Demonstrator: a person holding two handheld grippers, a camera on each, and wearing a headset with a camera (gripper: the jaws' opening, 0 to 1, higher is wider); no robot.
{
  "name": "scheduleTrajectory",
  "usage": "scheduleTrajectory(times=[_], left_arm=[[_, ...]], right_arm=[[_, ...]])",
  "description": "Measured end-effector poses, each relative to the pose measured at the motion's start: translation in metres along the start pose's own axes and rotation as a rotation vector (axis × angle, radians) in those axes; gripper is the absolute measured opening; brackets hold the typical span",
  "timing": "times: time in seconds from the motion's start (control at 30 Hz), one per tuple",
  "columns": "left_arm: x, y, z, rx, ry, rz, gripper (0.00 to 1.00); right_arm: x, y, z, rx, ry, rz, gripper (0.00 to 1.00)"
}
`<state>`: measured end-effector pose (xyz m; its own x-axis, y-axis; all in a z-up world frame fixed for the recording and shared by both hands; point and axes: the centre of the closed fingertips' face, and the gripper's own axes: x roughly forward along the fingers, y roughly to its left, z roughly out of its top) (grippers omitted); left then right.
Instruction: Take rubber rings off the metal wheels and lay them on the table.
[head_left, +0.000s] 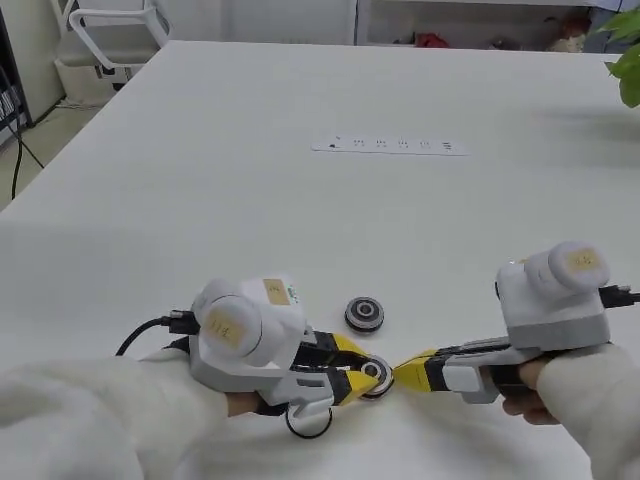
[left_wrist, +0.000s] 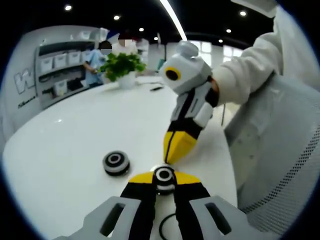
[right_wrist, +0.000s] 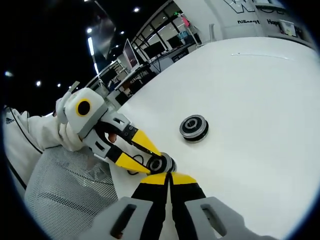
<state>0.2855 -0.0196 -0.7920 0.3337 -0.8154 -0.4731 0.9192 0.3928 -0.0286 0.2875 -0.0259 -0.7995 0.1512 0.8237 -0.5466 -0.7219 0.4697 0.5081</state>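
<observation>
Rubber ring: flat on the table, just left of the held wheel, on the person's side.
Left tool: clamped on the held wheel.
Second wheel: on the table, near, beyond the held wheel.
Right tool: jaws together, tip at the held wheel's right edge.

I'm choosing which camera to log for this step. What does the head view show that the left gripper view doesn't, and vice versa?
Head view adds: the socket panel in the table, and a chair past its far corner. Left gripper view adds: shelves and a person at the back of the room. Both share: the left tongs shut on a wheel, the right tongs shut with their tip at that wheel, the loose wheel beside them, a rubber ring lying below the left tongs, and the table.
</observation>
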Motion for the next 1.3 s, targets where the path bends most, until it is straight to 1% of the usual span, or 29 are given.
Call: scheduleTrajectory(times=[0.3,0.6,1.3], left_arm=[[0.0,0.0,0.0,0.0,0.0,-0.001,0.14],[0.0,0.0,0.0,0.007,0.002,-0.001,0.14],[-0.001,0.0,-0.001,0.011,0.002,-0.001,0.14]], right_arm=[[-0.001,0.005,0.002,0.02,-0.013,0.013,0.0],[-0.001,0.008,0.004,0.005,-0.015,0.017,0.0],[-0.001,0.011,0.006,-0.023,-0.011,0.022,0.0]])
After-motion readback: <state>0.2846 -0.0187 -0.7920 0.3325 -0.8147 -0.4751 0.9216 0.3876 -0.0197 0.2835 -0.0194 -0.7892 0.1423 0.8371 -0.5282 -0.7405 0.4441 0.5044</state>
